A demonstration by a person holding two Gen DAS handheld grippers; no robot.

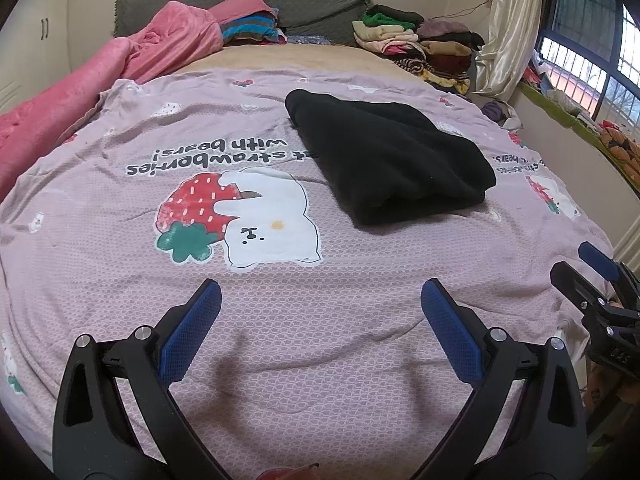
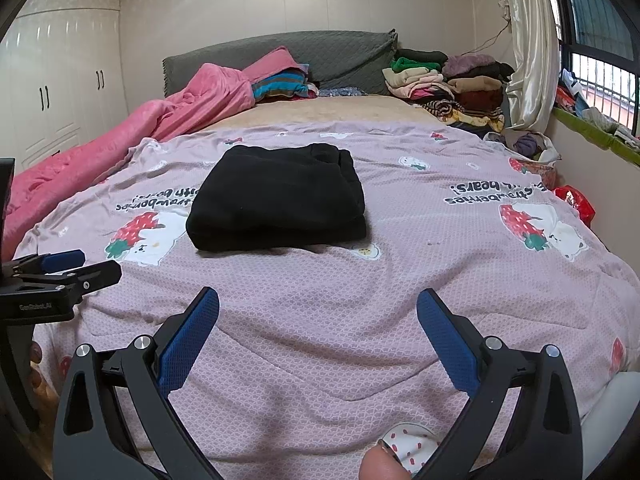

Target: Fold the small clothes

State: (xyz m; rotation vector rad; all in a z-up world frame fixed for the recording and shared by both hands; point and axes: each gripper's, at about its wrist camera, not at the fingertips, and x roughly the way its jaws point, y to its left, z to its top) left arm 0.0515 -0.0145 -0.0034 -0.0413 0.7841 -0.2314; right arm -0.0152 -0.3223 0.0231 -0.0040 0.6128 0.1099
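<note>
A black garment (image 1: 390,156) (image 2: 278,196) lies folded into a thick rectangle on the pink strawberry-and-bear bedspread (image 1: 120,208) (image 2: 420,264). My left gripper (image 1: 320,300) hovers open over the near part of the bed, well short of the garment, with nothing between its blue pads. My right gripper (image 2: 318,308) is also open and empty, held back near the bed's front edge. Each gripper shows in the other's view: the right gripper (image 1: 588,268) at the right edge, the left gripper (image 2: 84,264) at the left edge.
A crumpled pink blanket (image 1: 100,72) (image 2: 132,136) runs along the bed's left side. Stacks of folded clothes (image 1: 420,44) (image 2: 448,84) sit at the far right by the grey headboard (image 2: 280,56). White wardrobes (image 2: 52,88) stand left, a window and curtain (image 2: 532,52) right.
</note>
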